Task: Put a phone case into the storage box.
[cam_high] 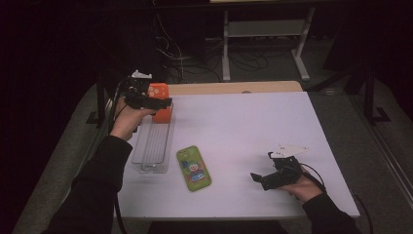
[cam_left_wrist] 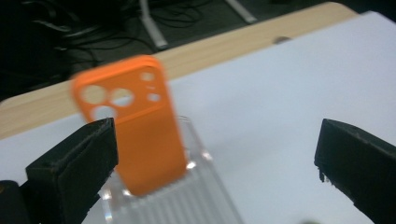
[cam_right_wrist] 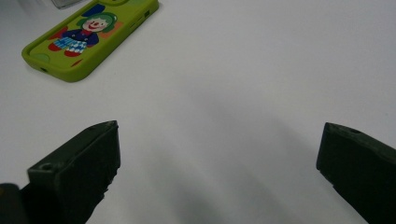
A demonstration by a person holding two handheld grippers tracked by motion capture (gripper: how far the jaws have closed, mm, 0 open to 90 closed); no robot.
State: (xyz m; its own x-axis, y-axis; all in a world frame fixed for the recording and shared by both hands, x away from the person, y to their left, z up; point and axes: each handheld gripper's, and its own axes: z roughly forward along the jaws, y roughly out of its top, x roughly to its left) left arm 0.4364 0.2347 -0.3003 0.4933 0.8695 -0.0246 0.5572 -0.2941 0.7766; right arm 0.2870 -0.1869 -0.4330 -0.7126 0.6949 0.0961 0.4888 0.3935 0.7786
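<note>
An orange phone case (cam_high: 159, 90) (cam_left_wrist: 140, 135) stands upright in the far end of a clear slotted rack (cam_high: 153, 146) (cam_left_wrist: 177, 207) at the table's left. My left gripper (cam_high: 155, 103) (cam_left_wrist: 217, 144) hovers right in front of the case with its jaws wide open and nothing between them. A green phone case with a clown picture (cam_high: 193, 168) (cam_right_wrist: 88, 37) lies flat beside the rack's near end. My right gripper (cam_high: 261, 166) (cam_right_wrist: 217, 149) is open low over the white table at the front right, pointing toward the green case from a distance.
The white table top (cam_high: 243, 126) has a wooden strip (cam_high: 234, 87) along its far edge. Behind it are a metal stand (cam_high: 265, 44) and loose cables (cam_high: 170, 44) on a dark floor.
</note>
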